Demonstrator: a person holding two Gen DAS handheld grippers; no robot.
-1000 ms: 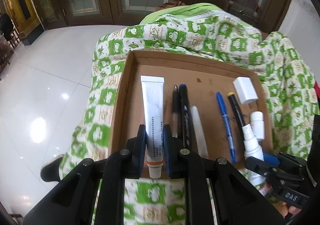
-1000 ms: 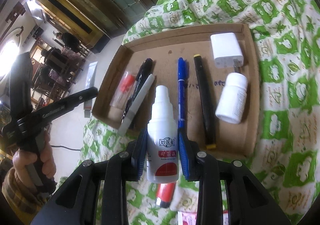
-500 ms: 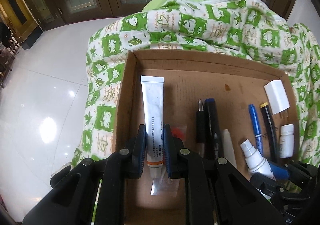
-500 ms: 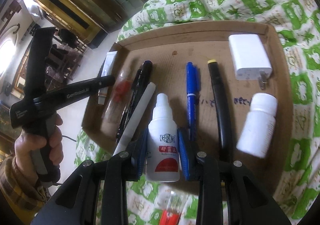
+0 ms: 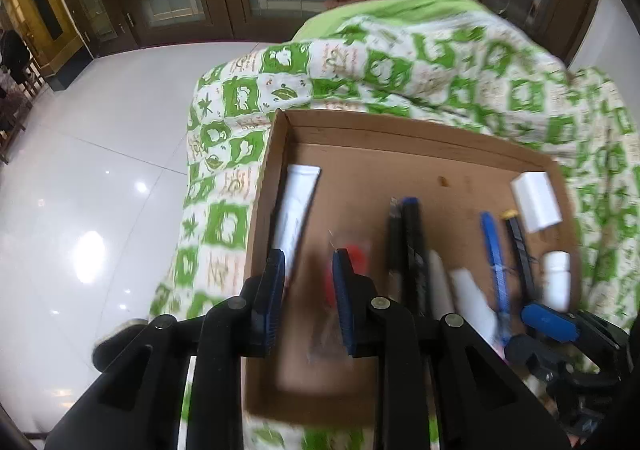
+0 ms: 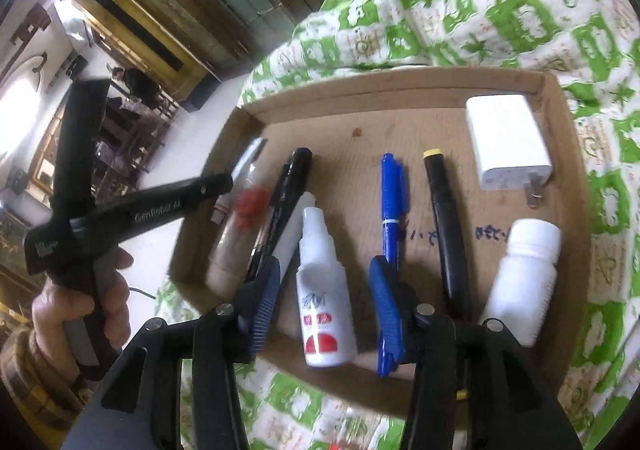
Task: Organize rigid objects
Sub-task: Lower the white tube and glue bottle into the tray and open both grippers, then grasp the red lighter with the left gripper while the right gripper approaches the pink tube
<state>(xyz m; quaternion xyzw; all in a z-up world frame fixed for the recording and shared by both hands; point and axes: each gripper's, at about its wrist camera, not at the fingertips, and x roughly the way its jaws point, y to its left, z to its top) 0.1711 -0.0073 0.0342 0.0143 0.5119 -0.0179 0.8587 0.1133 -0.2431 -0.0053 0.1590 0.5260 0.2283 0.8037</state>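
L gripper (image 5: 308,282) jaws opening, pads apart, nothing clamped; white tube (image 5: 296,206) lies in cardboard tray (image 5: 400,138) by left wall, beside L pad. R gripper (image 6: 322,302) jaws opening; dropper bottle (image 6: 322,290) lies flat on tray floor btwn pads, pads clear of it. Blue pen (image 6: 392,198), black pen (image 6: 446,226), white pill bottle (image 6: 524,274), charger (image 6: 506,138) in tray to right. Tray sits on green-white blanket (image 6: 520,10).

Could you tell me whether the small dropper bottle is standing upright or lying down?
Lying down: the dropper bottle rests flat in the cardboard tray.
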